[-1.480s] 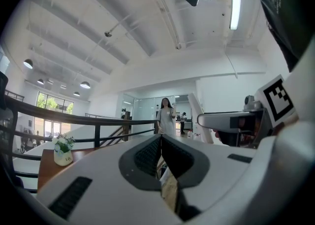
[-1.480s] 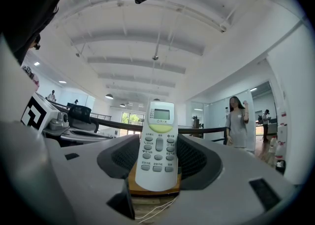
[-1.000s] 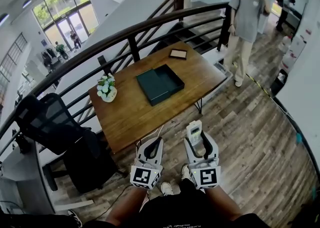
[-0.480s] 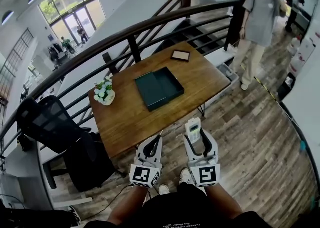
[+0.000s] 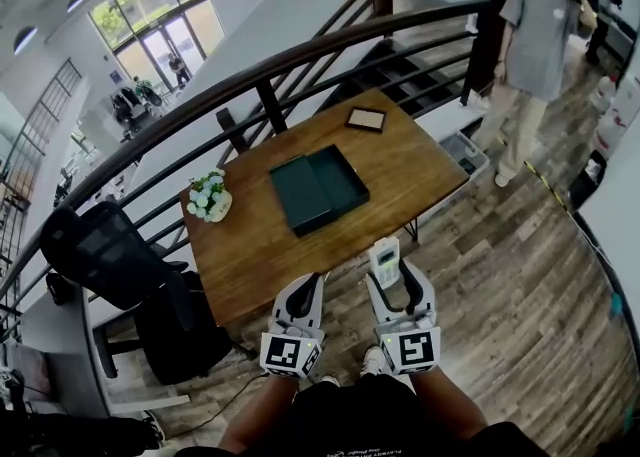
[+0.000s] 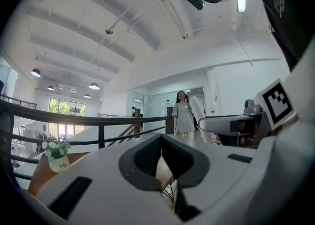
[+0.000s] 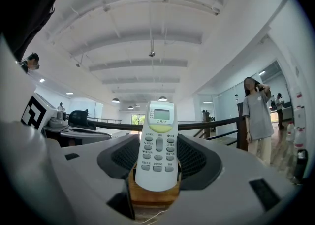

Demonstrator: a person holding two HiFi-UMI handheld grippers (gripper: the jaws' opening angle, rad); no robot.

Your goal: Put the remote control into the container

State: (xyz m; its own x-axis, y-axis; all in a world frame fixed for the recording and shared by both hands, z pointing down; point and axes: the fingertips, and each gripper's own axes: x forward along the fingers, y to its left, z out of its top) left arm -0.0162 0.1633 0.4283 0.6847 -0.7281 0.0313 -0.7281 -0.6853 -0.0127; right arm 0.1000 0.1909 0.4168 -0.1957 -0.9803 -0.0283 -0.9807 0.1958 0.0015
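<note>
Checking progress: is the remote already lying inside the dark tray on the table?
No, the remote is clamped in the right gripper, short of the tray.

Both grippers are low in the near foreground, side by side, pointing away toward the far side. The left gripper (image 5: 308, 291) has its jaws drawn together at the tips, with nothing between them. Just to its right, the right gripper (image 5: 396, 283) has its jaws clamped on the lower half of a remote control (image 5: 386, 262), which stands up past the fingertips, buttons facing the camera. Both forearms (image 5: 256, 413) run back toward the body, roughly parallel, with the marker cubes (image 5: 290, 354) facing up.
</note>
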